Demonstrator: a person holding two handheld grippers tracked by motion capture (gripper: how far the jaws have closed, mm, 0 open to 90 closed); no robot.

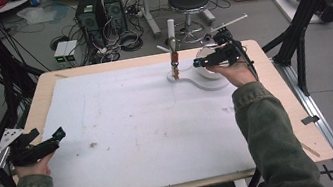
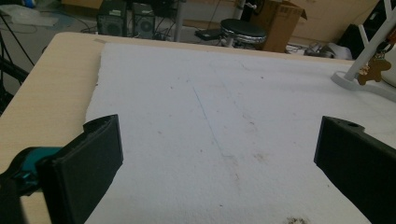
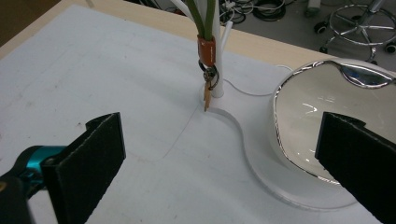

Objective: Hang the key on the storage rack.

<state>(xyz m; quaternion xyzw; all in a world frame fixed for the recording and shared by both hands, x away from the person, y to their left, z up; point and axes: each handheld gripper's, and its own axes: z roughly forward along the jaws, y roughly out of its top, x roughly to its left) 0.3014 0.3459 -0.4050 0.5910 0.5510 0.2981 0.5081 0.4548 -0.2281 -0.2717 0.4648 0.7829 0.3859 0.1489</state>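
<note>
- Desk [image 1: 47,87]: light wooden top, most of it covered by a white mat [image 1: 124,125] marked with small stains.
- White stand [image 1: 203,80]: flat curved base at the far right of the mat — carrying a thin upright post [image 3: 217,70] and a round mirror [image 3: 317,107] beside it.
- Right hand-held gripper [image 1: 209,59]: held over the stand base, jaws wide apart with nothing between them, pointed toward the post.
- Left hand-held gripper [image 1: 48,142]: at the near left edge of the desk, well apart from the stand, jaws spread and empty.
- Keychain [image 3: 208,77]: orange band, metal ring and small tan tag — hanging on the post, just above the base.
</note>
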